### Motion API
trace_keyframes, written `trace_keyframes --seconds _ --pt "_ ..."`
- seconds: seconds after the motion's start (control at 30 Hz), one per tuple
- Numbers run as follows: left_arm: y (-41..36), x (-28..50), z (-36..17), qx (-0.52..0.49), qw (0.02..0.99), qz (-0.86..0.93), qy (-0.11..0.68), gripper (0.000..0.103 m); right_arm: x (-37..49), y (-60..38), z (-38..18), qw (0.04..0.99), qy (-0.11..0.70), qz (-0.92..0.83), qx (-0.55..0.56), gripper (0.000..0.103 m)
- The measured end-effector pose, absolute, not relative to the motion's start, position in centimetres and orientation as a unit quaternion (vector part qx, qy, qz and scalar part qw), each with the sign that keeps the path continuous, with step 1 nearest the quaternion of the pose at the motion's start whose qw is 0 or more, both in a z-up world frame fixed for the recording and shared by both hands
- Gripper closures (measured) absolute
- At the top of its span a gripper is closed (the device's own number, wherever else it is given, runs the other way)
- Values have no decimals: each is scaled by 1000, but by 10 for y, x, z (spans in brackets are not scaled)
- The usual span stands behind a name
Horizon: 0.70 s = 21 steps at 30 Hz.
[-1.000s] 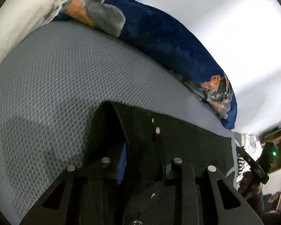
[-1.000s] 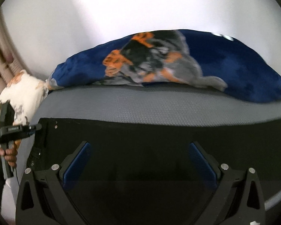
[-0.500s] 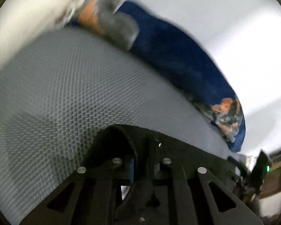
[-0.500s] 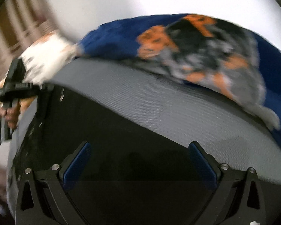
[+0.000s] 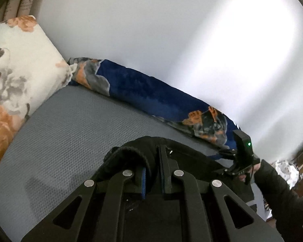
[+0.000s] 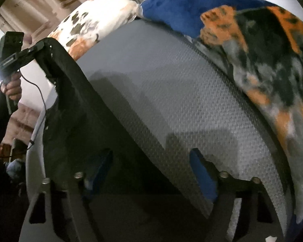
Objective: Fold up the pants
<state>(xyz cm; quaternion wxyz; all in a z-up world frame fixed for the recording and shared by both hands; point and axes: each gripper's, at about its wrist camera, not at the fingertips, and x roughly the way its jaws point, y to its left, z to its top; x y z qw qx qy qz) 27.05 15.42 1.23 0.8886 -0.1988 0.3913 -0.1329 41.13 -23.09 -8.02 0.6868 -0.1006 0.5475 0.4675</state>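
Since a second ago we have lifted the black pants (image 5: 181,161) off the grey bed (image 5: 70,131), left gripper (image 5: 153,173) clamped on their edge; our right gripper (image 6: 151,161) is closing over them, not yet pinching.

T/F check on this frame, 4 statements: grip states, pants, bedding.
1. The left gripper is shut on the black pants. True.
2. The right gripper is clamped tight on the pants. False: its fingers stand apart, closing, and press nothing.
3. The pants lie on a grey textured mattress. True.
4. The blanket along the wall is plain white. False: it is blue with orange and grey print.
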Motion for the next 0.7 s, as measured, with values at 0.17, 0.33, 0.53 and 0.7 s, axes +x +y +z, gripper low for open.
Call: trace_keyframes --seconds 0.17,0.33,0.53,0.7 --pt "152 265 14 -199 888 -125 394 93 396 -245 -85 702 540 430 -174 34" --pt "154 266 13 -205 887 -130 392 93 388 -247 -90 713 537 406 -194 39" --pt "154 266 14 -183 889 -140 395 93 365 -241 -75 759 506 348 -217 94" --pt "152 275 12 -157 886 -148 411 93 321 -245 -46 816 467 266 -213 96"
